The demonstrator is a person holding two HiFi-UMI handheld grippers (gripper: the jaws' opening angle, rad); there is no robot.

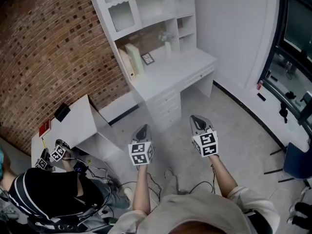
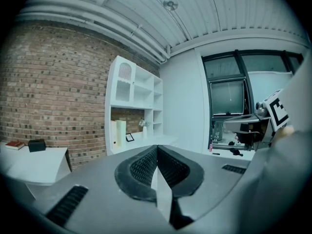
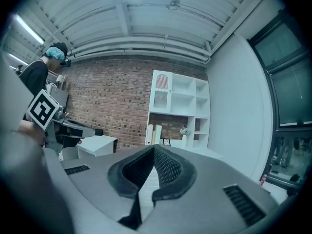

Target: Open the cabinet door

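A white desk (image 1: 170,72) with a shelf hutch (image 1: 146,4) stands against the brick wall, a few steps ahead of me. The hutch's top-left compartment has a small door with an arched grille (image 2: 125,72), also visible in the right gripper view (image 3: 162,82). A stack of drawers (image 1: 168,106) sits under the desktop. My left gripper (image 1: 142,129) and right gripper (image 1: 197,118) are held side by side over the floor, pointing at the desk and well short of it. In each gripper view the left gripper (image 2: 157,147) and the right gripper (image 3: 154,148) have their jaws shut together, with nothing between them.
A low white table (image 1: 73,121) at left carries a black box (image 1: 62,112) and a red book (image 1: 45,128). A seated person (image 1: 48,194) is at lower left. Cables (image 1: 161,179) lie on the floor. A window ledge (image 1: 287,82) and a blue chair (image 1: 297,162) are at right.
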